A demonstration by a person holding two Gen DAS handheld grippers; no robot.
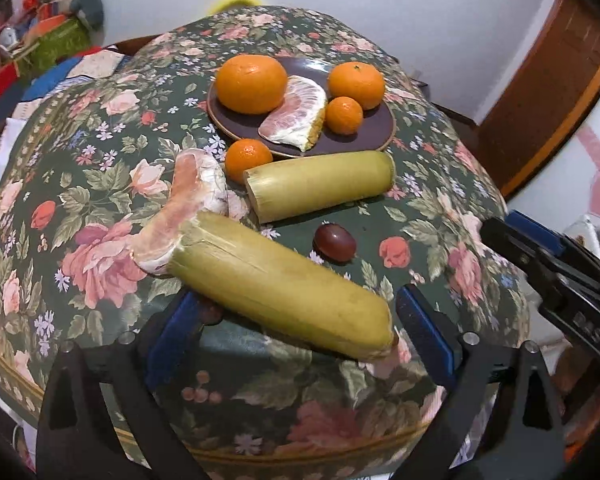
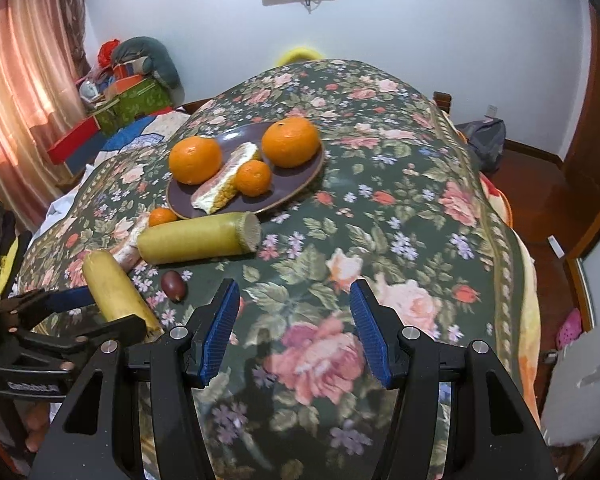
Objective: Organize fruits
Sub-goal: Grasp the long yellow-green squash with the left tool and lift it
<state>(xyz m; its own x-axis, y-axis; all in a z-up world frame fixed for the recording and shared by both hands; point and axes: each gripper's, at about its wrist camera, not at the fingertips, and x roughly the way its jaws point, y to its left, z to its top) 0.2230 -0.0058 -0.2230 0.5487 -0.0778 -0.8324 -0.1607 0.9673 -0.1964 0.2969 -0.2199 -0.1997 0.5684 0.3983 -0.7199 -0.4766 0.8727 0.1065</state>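
Left tongs around yellow-green stalk piece; grape beyond

Left tool low over the counter, fingers closed on something yellow. Right tool beside it, fingers spread wide, holding nothing.

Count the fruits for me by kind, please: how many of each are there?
Oranges: 4
Sugarcane pieces: 2
Pomelo wedges: 2
Dark grape: 1
Total: 9
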